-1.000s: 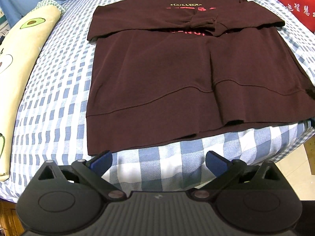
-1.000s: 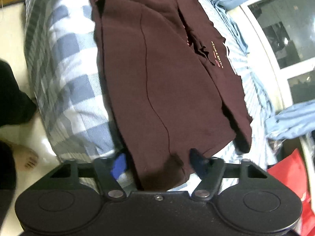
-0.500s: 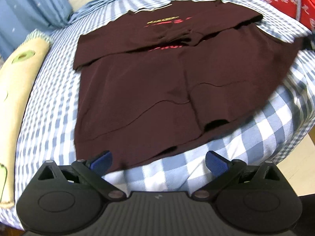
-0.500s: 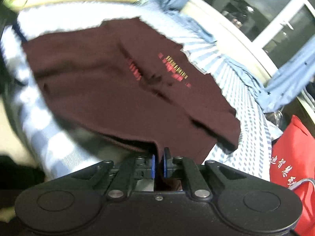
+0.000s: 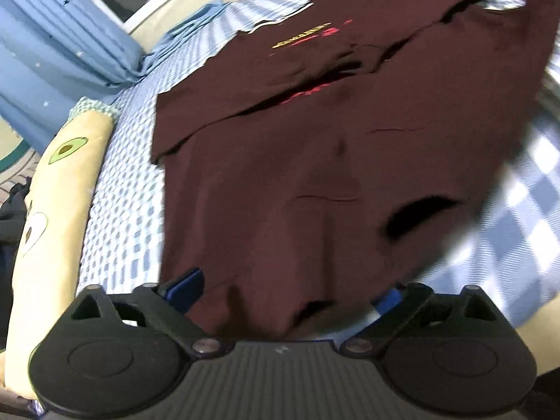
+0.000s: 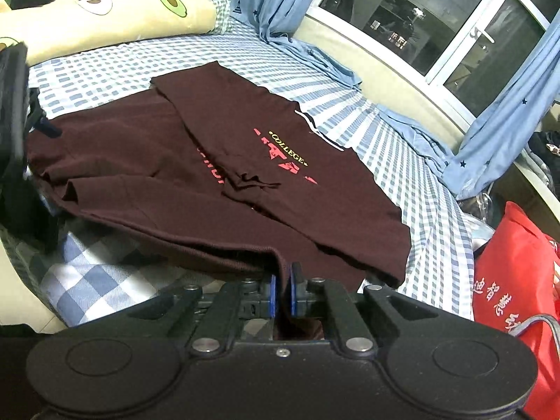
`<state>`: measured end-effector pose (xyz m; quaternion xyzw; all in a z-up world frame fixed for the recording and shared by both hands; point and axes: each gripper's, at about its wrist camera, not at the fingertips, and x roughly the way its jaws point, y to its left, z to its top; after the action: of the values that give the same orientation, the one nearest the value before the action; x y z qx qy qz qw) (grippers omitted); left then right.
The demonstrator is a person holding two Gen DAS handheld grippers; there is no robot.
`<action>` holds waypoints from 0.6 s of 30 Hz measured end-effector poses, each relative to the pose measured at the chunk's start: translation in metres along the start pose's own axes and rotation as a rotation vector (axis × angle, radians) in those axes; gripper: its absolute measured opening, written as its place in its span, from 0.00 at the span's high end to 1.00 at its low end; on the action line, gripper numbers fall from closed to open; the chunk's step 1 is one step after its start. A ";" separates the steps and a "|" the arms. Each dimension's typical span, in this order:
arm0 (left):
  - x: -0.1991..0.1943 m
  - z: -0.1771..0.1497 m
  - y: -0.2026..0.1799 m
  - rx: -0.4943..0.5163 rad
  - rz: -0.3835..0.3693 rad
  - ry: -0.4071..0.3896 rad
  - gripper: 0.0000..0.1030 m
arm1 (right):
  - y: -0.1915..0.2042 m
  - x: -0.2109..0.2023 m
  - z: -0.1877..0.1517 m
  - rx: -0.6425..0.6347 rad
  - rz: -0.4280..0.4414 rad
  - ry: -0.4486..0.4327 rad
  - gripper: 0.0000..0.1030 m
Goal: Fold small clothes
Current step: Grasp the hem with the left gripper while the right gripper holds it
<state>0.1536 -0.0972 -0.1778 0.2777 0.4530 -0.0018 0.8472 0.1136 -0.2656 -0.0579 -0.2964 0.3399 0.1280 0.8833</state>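
Observation:
A dark maroon sweatshirt (image 5: 315, 161) with a red and yellow chest print lies on the checked bed, sleeves folded across the chest. My left gripper (image 5: 287, 294) is open, its blue pads (image 5: 185, 285) either side of the sweatshirt's bottom hem, which lies between the jaws. My right gripper (image 6: 282, 292) is shut on the hem corner of the sweatshirt (image 6: 217, 175) and holds it lifted off the bed. The left gripper shows at the far left of the right wrist view (image 6: 14, 133).
The blue and white checked bed sheet (image 6: 105, 77) runs to an edge near both grippers. A long avocado pillow (image 5: 52, 203) lies along the left side. Blue curtains (image 6: 507, 115) and a window stand behind. A red bag (image 6: 518, 273) sits at the right.
My left gripper has moved forward so the hem now lies between its open jaws. My right gripper closed on the hem corner and lifted it, swinging around to face the window.

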 end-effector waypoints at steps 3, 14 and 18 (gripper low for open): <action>0.007 -0.001 0.016 -0.002 0.043 0.006 0.05 | 0.001 0.002 -0.002 0.014 -0.003 0.013 0.94; 0.025 -0.017 0.046 0.026 0.067 0.044 0.52 | -0.004 0.006 -0.002 0.064 -0.008 0.027 0.94; 0.016 -0.015 0.044 0.052 0.055 0.014 0.82 | -0.008 0.007 -0.005 0.105 0.019 0.032 0.94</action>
<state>0.1625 -0.0489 -0.1767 0.3120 0.4509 0.0116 0.8362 0.1199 -0.2744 -0.0622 -0.2485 0.3629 0.1135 0.8909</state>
